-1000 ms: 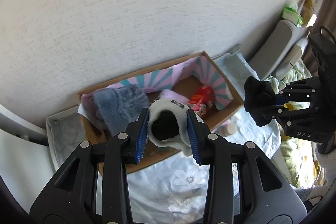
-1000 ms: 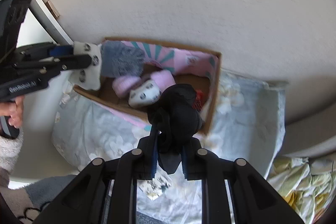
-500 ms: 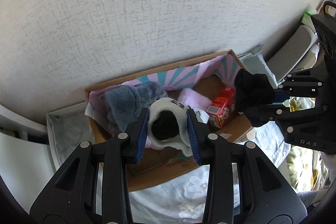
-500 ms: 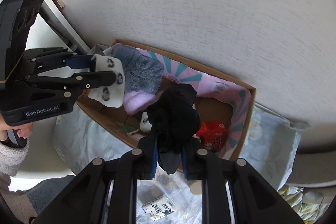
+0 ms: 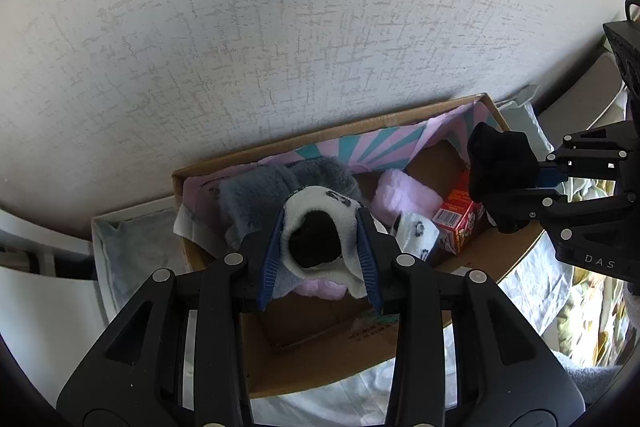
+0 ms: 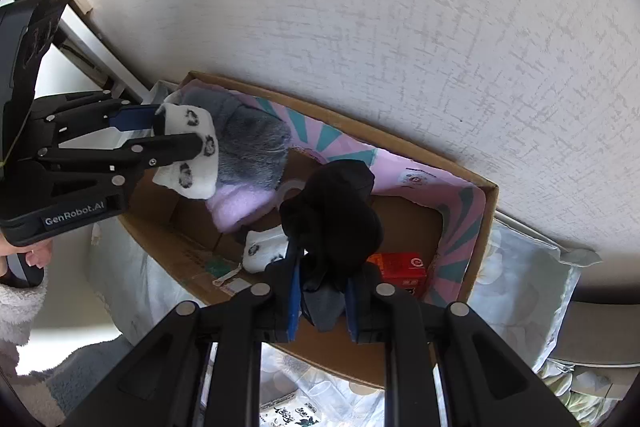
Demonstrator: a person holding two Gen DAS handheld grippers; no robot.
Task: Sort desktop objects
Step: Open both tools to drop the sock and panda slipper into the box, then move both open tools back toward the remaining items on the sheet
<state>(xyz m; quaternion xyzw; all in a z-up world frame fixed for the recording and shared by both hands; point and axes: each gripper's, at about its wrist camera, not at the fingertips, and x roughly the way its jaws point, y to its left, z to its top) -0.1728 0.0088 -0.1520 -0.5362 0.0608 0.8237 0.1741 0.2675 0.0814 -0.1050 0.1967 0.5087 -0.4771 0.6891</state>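
Note:
My left gripper [image 5: 318,247] is shut on a white sock with black prints [image 5: 316,227] and holds it over the left part of a cardboard box [image 5: 320,343]. The same sock [image 6: 192,163] and gripper [image 6: 176,143] show at the left of the right wrist view. My right gripper [image 6: 320,291] is shut on a bundle of black socks [image 6: 332,211] above the box middle [image 6: 168,227]; it shows at the right of the left wrist view [image 5: 500,167]. In the box lie a grey fluffy cloth [image 5: 272,187], pink cloth [image 5: 404,195], another white printed sock [image 5: 416,235] and a red carton [image 5: 460,223].
The box stands against a white textured wall [image 5: 280,27] on a pale floral bedsheet [image 6: 516,291]. A pink and teal liner [image 6: 460,219] covers its inner walls. A white frame edge [image 6: 100,59] runs at the left. A printed packet [image 6: 288,411] lies on the sheet in front.
Both grippers have moved forward over the box with their socks. The box now fills more of both views, and the black bundle hangs over its inside.

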